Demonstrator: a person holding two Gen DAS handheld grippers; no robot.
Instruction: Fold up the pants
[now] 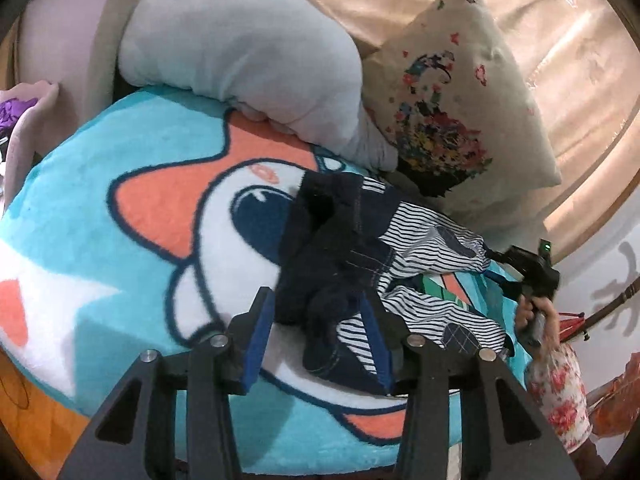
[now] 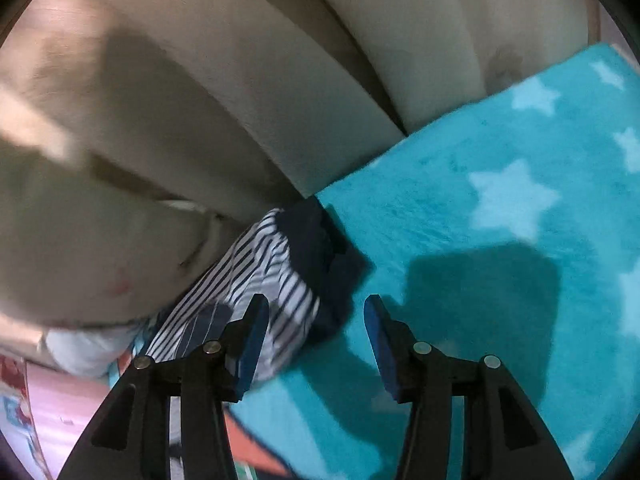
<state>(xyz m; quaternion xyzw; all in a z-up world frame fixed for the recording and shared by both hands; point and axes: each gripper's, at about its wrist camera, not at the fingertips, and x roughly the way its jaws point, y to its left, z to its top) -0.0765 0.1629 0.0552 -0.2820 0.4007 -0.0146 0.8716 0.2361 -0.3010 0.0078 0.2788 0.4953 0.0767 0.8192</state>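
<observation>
We see the sofa [image 1: 480, 12] first, tan and shiny across the back, with a teal blanket [image 1: 100, 168] spread over its seat, a cartoon face in orange and white on it. Against the back leans a grey plush [image 1: 240, 52], and just beside it a cream pillow [image 1: 460, 92] with a flower print. We find the pants [image 1: 360, 240] bunched up on the blanket below the pillow, dark navy with blue-and-white stripes, not folded flat. Our left gripper [image 1: 316, 336] hovers right over the near end of them, its jaws about half open with the navy cloth lying between; the blue pads do not press on it. At the far right a hand [image 1: 536, 316] with a floral sleeve carries the right gripper [image 2: 316, 340]. In its own blurred view its jaws stand half open too, over bare teal blanket and stars, with the striped cloth just beside the left finger and nothing between them.
</observation>
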